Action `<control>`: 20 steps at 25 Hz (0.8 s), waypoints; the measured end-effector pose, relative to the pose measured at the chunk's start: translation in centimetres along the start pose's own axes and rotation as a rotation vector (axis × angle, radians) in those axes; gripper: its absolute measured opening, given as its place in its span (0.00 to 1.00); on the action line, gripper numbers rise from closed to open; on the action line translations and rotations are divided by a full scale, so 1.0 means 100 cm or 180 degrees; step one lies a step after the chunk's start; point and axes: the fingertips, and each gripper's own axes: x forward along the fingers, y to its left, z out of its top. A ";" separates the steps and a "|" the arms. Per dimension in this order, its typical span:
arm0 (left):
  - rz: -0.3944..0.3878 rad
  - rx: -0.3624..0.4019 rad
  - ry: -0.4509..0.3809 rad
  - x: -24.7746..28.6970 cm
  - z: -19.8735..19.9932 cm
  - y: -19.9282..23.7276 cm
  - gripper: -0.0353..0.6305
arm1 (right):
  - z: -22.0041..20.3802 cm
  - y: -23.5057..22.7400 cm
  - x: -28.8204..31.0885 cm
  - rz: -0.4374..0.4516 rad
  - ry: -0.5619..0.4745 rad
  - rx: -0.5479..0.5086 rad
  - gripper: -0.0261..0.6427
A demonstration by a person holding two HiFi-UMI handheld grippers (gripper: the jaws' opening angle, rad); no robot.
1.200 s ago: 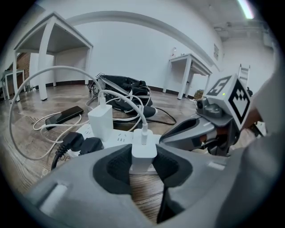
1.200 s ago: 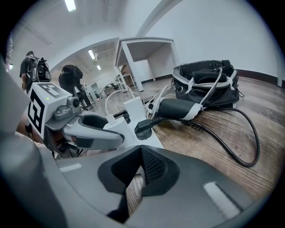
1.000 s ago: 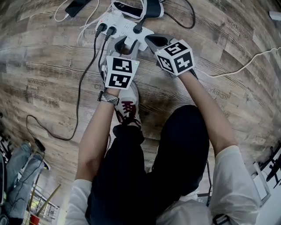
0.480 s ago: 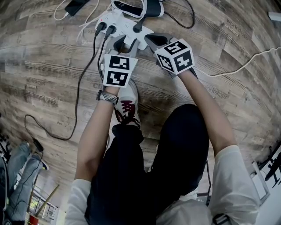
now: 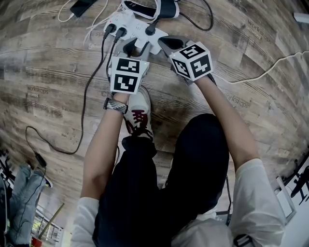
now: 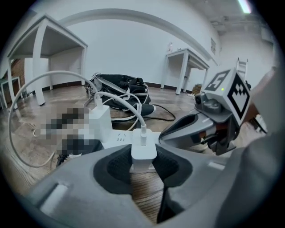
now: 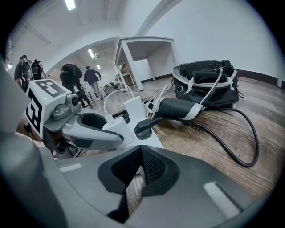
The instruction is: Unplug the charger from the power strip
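A white power strip (image 5: 136, 27) lies on the wood floor at the top of the head view. A small white charger (image 6: 143, 149) with a white cable out of its top stands at the strip's (image 6: 116, 139) near end. My left gripper (image 6: 143, 156) is shut on it, one pad pressing each side. Its prongs are hidden, so I cannot tell whether they sit in the socket. Just to the right, my right gripper (image 5: 164, 43) is shut with nothing in it, its tips at the strip's near corner (image 7: 136, 133).
Black plugs (image 5: 119, 33) with dark cables and a second white charger (image 6: 100, 123) occupy the strip. A black bag (image 7: 207, 82) lies just behind it and a phone (image 5: 83, 6) at top left. A white cable (image 5: 270, 67) runs off right. The person's shoe (image 5: 138, 113) is below the grippers.
My left gripper has rolled slightly, still holding the charger, and its marker cube has shifted a little up and left. The right gripper has kept still.
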 end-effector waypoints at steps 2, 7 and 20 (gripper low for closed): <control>0.0081 0.0185 0.0035 0.000 0.001 -0.001 0.26 | 0.000 0.000 0.000 -0.0007 -0.0002 -0.0003 0.04; 0.0133 0.0361 0.0067 0.001 0.001 -0.004 0.26 | 0.000 0.000 0.000 -0.0002 0.0002 -0.0020 0.04; 0.0093 0.0112 0.0017 -0.002 0.001 -0.001 0.26 | 0.001 0.000 -0.001 0.0035 -0.0035 0.0000 0.04</control>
